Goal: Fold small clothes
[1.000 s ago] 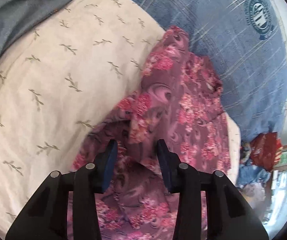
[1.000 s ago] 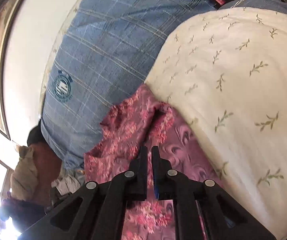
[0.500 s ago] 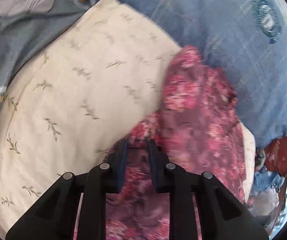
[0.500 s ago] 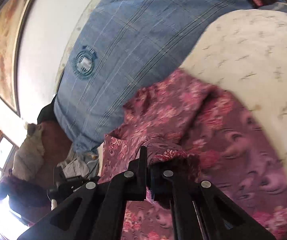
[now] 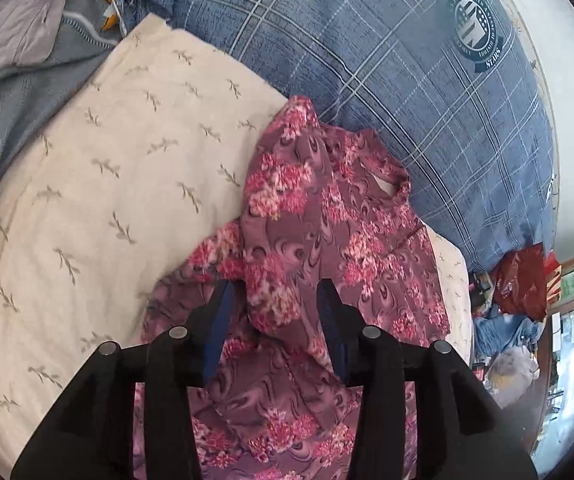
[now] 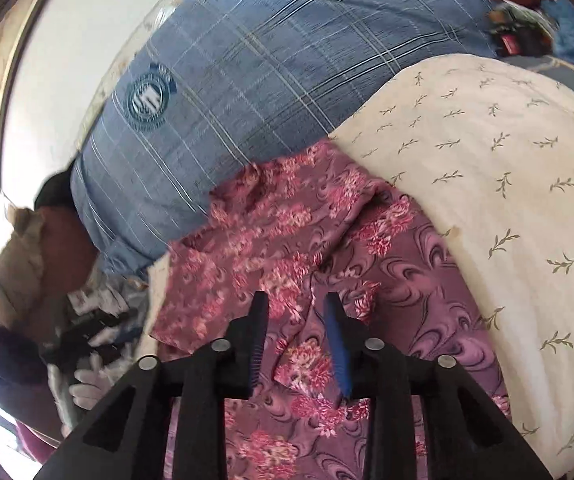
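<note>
Now: fold just laid on floral garment (image 5: 327,216) | left gripper (image 5: 275,304), right gripper (image 6: 297,312) jaws opening, cloth slack between, ungripped | next: regrip an edge, fold again

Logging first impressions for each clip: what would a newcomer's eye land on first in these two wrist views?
The purple-pink floral garment, lying rumpled on the cream leaf-print cloth, fills the middle of both views. Behind it rises a blue plaid cushion with a round crest. In front, the left gripper and right gripper hover over the garment, jaws opening, nothing pinched between their pads.
</note>
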The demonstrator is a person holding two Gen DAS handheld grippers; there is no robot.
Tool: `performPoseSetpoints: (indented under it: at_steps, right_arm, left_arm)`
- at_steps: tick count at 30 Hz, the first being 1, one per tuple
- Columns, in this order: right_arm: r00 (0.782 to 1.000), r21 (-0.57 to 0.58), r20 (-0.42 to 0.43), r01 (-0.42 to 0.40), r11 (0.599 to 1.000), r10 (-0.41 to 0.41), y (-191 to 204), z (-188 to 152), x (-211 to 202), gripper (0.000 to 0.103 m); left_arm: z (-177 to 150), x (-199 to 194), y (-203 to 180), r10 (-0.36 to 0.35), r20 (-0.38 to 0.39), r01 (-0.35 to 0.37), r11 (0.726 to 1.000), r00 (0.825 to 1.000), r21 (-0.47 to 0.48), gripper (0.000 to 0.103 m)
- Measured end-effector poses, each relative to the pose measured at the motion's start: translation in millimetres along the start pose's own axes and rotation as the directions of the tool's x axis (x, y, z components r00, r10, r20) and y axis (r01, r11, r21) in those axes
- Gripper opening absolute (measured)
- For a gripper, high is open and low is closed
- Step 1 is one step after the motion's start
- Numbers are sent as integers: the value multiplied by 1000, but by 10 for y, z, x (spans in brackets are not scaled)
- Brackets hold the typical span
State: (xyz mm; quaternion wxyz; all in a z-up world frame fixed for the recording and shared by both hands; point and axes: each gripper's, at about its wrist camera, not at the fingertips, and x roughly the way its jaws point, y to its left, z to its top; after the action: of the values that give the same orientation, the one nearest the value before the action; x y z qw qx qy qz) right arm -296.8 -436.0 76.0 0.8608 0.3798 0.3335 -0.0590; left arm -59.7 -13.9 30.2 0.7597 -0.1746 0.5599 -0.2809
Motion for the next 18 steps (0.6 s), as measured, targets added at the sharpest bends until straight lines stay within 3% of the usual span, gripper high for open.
performPoseSetpoints:
  at_steps: [1,3,7,8,9,10,11,14,16,18]
  right_arm:
    - [1000,0,-14,24,1000,-24,-8,-32,60,34]
    - [998,13,-39,46,999,-46,-21,-100,232,34]
    - [997,26,-58,53,998,-52,-103,-159,411,34]
    - [998,19,-42,40,999,-40,-87,-152,426,34]
    - [999,10,-36,17,1000,-17,-70,-133,461,34]
    - [999,6,-39,-5,1000,6,-58,-106,507,25]
    - [998,10,-47,-36,999,36,-60,-82,527,1]
    - [991,38,59,-119,992,116,-62,60,317,0]
    - [989,54,119,-91,994,84,-140,152,144,0]
    - [998,69,58,-22,997,18,-280,192,162,0]
  left_arm:
    - [-31,18,32,-9,-5,9,1000,1000,-15,42]
    - [-82,51,145,-2,-10,2,999,1000,-37,54]
    - [10,252,300,-3,-38,-1,994,999,-108,56]
    - [48,300,318,-13,-38,8,991,999,-130,54]
    - [99,350,327,-22,-30,17,989,999,-147,41]
    - [160,402,325,-2,-24,-2,987,1000,-158,26]
    - [226,452,325,24,-34,-29,986,999,-166,7]
    - [270,412,406,6,-20,-10,974,1000,-227,6]
    - [232,381,460,-1,-4,0,975,1000,-221,6]
    - [202,400,498,-10,-4,8,979,1000,-206,6]
